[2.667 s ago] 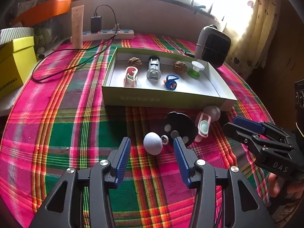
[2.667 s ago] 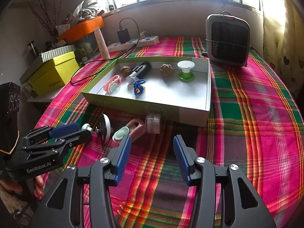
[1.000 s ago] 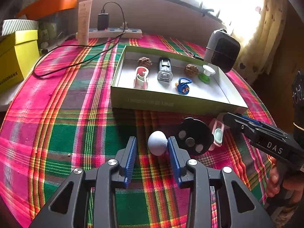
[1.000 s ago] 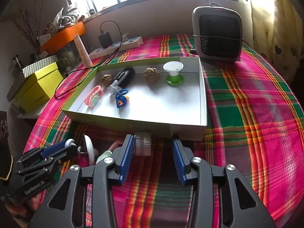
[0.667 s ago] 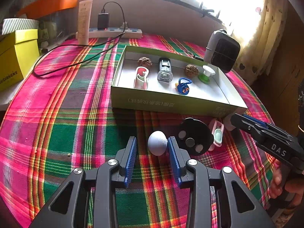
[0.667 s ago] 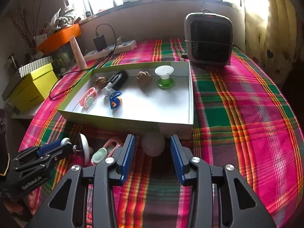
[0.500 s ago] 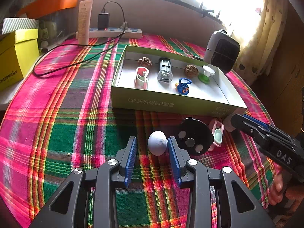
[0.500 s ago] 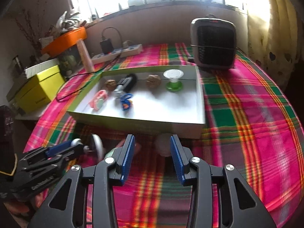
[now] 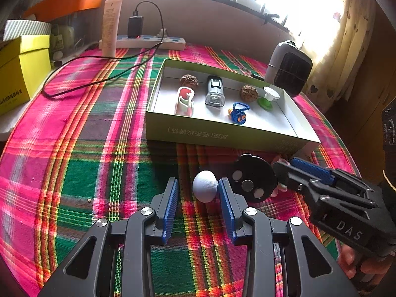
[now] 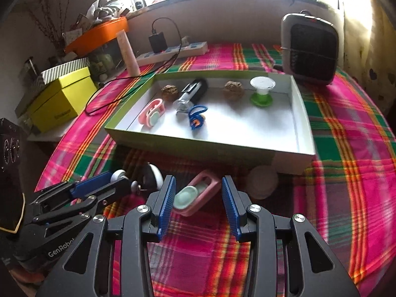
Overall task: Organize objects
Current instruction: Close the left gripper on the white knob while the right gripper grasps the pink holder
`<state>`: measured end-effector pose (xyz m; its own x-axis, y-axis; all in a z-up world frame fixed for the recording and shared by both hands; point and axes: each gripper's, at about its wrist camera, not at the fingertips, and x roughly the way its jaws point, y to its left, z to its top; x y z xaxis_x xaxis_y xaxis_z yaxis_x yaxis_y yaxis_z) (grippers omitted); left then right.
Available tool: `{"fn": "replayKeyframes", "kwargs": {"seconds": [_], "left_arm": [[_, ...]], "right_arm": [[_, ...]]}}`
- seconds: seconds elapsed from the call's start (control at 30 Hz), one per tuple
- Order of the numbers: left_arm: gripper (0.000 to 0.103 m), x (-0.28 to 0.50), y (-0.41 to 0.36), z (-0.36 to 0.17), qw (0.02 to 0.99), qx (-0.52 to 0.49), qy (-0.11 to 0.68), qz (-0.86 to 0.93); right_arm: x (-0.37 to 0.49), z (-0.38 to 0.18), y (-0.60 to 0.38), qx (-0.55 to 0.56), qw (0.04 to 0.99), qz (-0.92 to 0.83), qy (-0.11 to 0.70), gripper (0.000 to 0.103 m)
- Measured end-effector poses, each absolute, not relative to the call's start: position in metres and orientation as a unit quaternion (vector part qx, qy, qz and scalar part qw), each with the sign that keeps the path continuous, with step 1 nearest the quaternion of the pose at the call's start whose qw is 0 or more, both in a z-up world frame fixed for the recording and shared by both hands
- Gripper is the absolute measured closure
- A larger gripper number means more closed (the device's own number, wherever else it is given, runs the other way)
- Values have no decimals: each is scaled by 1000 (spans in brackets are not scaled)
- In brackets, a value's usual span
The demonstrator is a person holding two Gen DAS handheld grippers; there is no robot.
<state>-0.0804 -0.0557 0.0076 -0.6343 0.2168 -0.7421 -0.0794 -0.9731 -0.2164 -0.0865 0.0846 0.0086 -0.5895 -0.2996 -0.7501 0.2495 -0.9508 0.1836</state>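
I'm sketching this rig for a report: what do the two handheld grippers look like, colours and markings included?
Both are black plastic with blue ribbed finger pads and silver screws. The right gripper carries white "DAS" lettering; the left gripper reads "GenRobot". A bare hand holds the right one.

Both wrists low, near – sharing box

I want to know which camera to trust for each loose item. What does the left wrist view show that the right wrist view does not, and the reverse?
Only the left wrist view shows the black disc from its flat face, with its metal dots, and the white ball between the open left gripper.

Only the right wrist view shows the pink case whole, between the open right gripper, and a pale round thing, blurred, by the box wall.

Both show the green box, its six things, and the heater.
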Motion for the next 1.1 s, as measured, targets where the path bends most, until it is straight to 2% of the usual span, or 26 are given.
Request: {"fn": "replayKeyframes", "kwargs": {"seconds": [1.03,1.1], "left_arm": [[71,-82,-52,7,80,-420,-74,901],[71,-81,-52,7,79,-420,-70,901]], "right_arm": [[-86,-1,81,429,140,-891,47,63],[-86,-1,82,428,136,-892,47,66]]}}
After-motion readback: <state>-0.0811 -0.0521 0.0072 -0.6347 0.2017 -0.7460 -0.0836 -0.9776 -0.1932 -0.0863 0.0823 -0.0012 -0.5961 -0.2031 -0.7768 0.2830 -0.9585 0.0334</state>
